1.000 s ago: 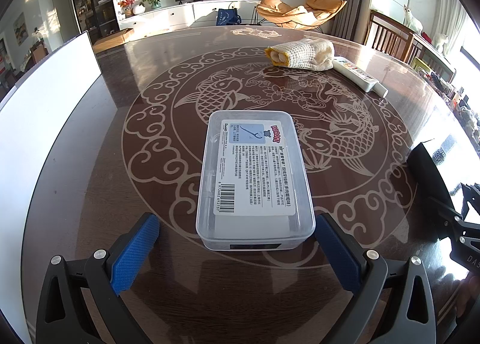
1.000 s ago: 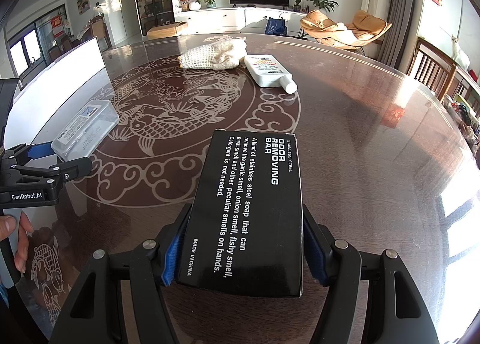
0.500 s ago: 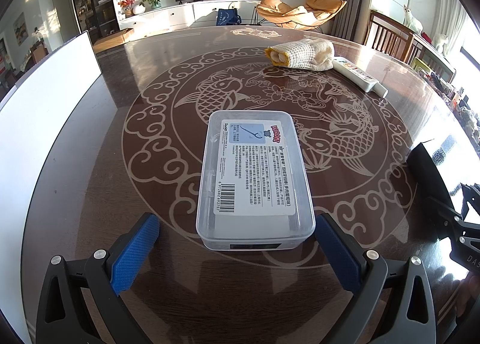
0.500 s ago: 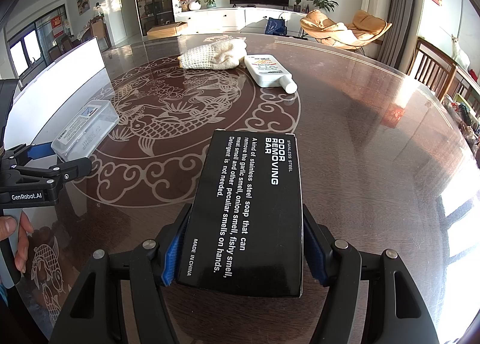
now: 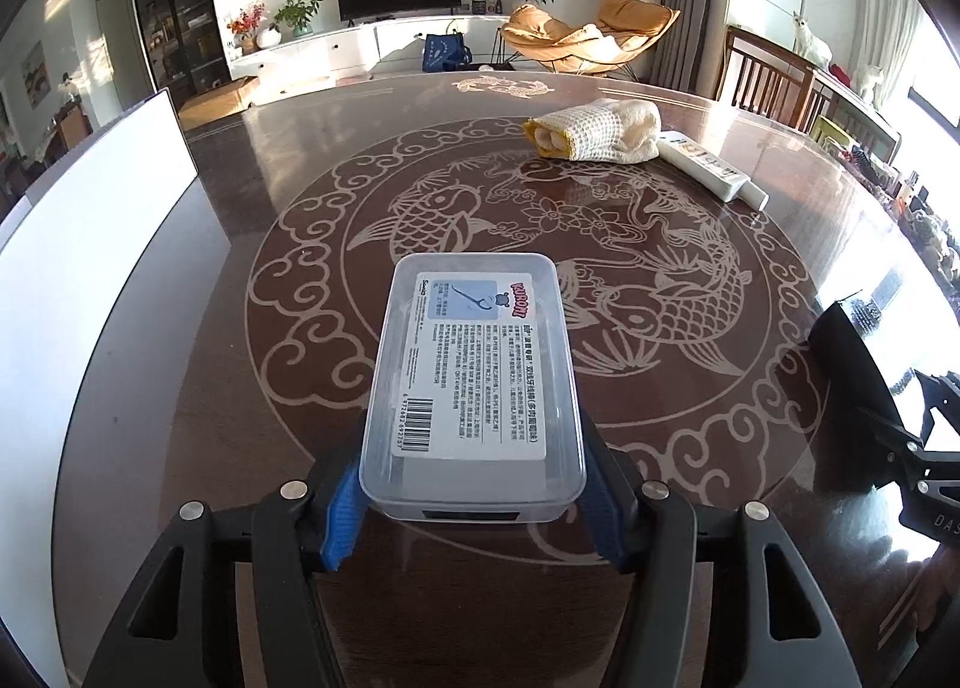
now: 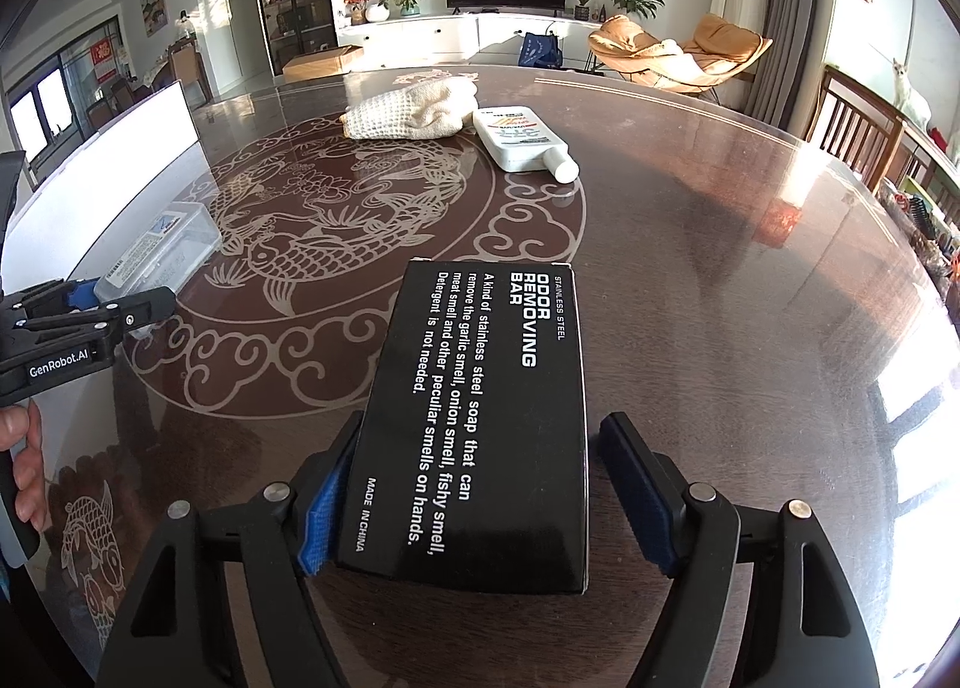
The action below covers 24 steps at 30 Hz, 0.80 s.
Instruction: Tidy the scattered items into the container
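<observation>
Left tool was wide a second ago, now closing onto clear plastic box; right tool closing on black box, right pad not touching. Both on bench, ready to lift.

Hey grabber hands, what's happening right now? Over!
Left gripper closing around clear plastic box. Right gripper closing around black cardboard box, right pad still apart. Nothing blocking.

Open table all round the near middle. White board walling off the left edge. Far right, rolled cloth and white bottle touching, blocking that corner. Wide bare stretch on the right.
</observation>
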Each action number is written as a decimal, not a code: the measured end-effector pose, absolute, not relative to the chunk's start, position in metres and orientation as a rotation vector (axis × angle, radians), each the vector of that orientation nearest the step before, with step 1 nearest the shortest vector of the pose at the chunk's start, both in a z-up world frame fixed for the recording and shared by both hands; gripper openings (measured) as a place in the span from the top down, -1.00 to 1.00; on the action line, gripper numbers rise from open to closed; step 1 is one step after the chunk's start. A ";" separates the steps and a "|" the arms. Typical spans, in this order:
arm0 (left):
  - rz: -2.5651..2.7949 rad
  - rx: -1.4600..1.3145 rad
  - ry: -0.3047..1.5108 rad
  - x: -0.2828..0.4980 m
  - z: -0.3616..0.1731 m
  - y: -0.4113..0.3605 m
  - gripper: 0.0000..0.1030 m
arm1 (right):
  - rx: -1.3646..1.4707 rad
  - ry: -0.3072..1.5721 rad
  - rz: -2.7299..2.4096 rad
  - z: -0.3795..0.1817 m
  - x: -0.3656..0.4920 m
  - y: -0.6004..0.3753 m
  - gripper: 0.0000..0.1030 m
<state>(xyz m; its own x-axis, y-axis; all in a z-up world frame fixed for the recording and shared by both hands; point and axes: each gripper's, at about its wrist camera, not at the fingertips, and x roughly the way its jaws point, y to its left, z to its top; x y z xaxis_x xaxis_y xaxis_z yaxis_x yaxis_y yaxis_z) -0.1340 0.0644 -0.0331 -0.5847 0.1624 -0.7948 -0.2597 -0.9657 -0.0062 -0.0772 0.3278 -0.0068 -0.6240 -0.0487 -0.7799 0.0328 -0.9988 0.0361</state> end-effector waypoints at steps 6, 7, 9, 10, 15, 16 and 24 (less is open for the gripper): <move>2.588 -1.198 0.113 -0.075 -0.020 0.051 -0.17 | 1.301 -0.232 -2.757 -0.003 -0.037 0.337 -0.14; 2.585 -1.184 0.107 -0.064 -0.019 0.051 -0.17 | 1.294 -0.273 -2.744 -0.002 -0.032 0.336 -0.14; 2.585 -1.161 0.088 -0.045 -0.016 0.048 -0.17 | 1.271 -0.335 -2.727 0.003 -0.024 0.333 -0.14; 2.584 -1.153 0.064 -0.037 -0.015 0.046 -0.17 | 1.256 -0.362 -2.719 0.006 -0.020 0.331 -0.14; 2.563 -1.139 0.007 -0.018 -0.007 0.032 -0.17 | 1.232 -0.408 -2.644 0.015 -0.018 0.299 -0.14; 2.560 -1.141 -0.009 -0.016 -0.005 0.027 -0.17 | 1.239 -0.406 -2.625 0.015 -0.021 0.290 -0.14; 2.638 -1.092 -0.185 -0.008 0.046 -0.054 -0.17 | 1.171 -0.328 -2.488 0.040 -0.049 0.204 -0.14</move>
